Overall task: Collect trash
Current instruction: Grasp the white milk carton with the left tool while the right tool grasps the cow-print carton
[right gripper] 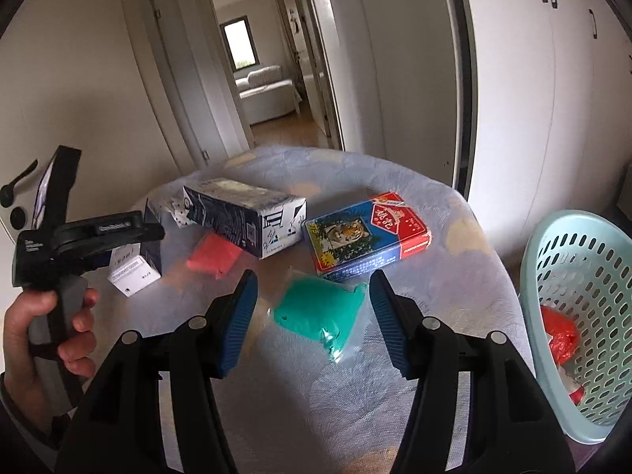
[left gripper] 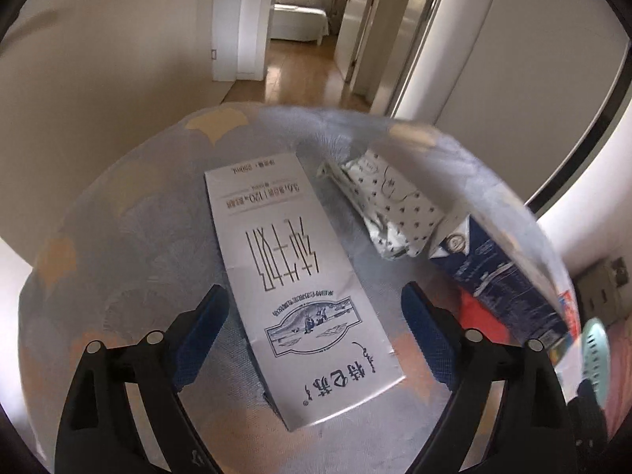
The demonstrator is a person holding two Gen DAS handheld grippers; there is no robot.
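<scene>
A flat white milk carton [left gripper: 300,284] lies on the cloth-covered table between the fingers of my left gripper [left gripper: 312,296], which is open, its blue pads clear of the carton's sides. Beyond it lie a crumpled dotted wrapper [left gripper: 391,205] and a dark blue carton [left gripper: 501,276] on its side. My right gripper [right gripper: 312,280] is open too. A crumpled green bag [right gripper: 320,308] lies on the cloth between its fingertips, untouched. A red bag [right gripper: 213,256] rests beside the dark blue carton [right gripper: 245,217].
A red and blue box with a tiger picture [right gripper: 367,237] lies behind the green bag. A pale green mesh basket [right gripper: 580,260] stands off the table's right edge with red trash [right gripper: 561,335] in it. A hand [right gripper: 51,328] holds the left gripper's handle at left.
</scene>
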